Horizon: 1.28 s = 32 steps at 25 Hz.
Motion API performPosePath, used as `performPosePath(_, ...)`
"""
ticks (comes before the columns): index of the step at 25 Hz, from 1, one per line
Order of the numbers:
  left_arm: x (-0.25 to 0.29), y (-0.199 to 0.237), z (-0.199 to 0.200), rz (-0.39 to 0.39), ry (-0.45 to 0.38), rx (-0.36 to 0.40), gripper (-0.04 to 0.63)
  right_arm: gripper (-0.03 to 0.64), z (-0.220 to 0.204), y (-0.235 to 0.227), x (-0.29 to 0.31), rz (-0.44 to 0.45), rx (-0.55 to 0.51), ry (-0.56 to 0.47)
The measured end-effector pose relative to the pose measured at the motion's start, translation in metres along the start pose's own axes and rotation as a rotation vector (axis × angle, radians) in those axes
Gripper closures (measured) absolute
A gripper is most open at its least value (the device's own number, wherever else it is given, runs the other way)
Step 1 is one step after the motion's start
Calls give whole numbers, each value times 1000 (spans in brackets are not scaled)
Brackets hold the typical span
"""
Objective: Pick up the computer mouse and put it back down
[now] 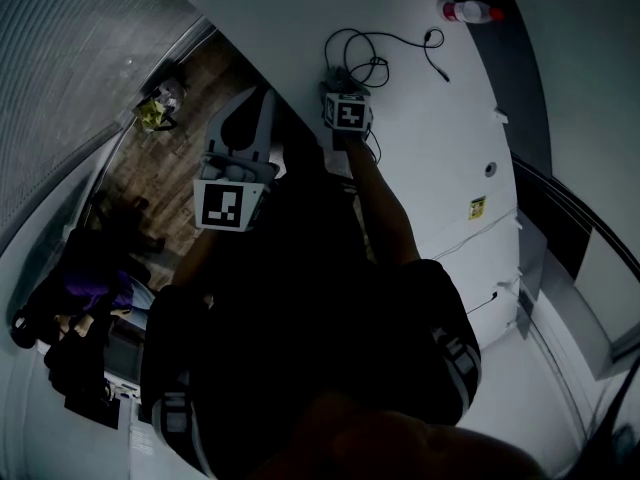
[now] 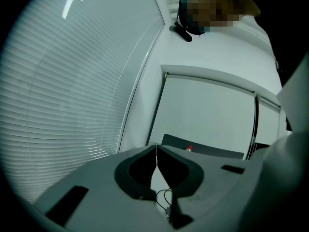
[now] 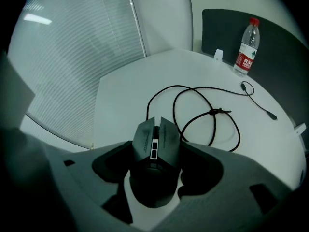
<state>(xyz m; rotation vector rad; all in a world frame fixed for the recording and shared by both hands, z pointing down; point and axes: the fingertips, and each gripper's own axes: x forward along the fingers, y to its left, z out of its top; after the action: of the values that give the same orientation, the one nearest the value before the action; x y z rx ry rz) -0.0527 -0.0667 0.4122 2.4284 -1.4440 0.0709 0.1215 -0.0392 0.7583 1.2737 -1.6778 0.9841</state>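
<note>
A dark grey computer mouse [image 3: 155, 139] sits between the jaws of my right gripper [image 3: 156, 153], which is shut on its sides over the white table [image 3: 120, 91]. Whether the mouse is off the surface I cannot tell. Its black cable [image 3: 212, 112] lies looped on the table beyond it. In the head view my right gripper [image 1: 340, 80] is at the table's near edge, beside the cable [image 1: 375, 53]. My left gripper [image 1: 266, 96] hangs off the table's left side. Its jaws [image 2: 156, 148] are shut with nothing in them, and it points at the window blinds.
A water bottle [image 3: 246, 47] with a red cap stands at the table's far right edge [image 1: 470, 11], against a dark panel [image 3: 227, 28]. Window blinds [image 3: 72, 57] run along the left. Left of the table, bags and clutter [image 1: 155, 113] lie on the wooden floor.
</note>
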Motion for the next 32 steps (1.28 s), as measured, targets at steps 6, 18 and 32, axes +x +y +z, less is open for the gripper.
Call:
performPosePath(6,-3,3,-3,5,-2,1,588,322,-1,-4,5,-14,-7,11)
performPosePath(18,-5,3,-1,11,-8,0,588,322,7,4,3,-29,-49,-3)
performPosePath(32,-11,6,-1,23,-17,-4,588,321,5,6,6,-33,-62,3)
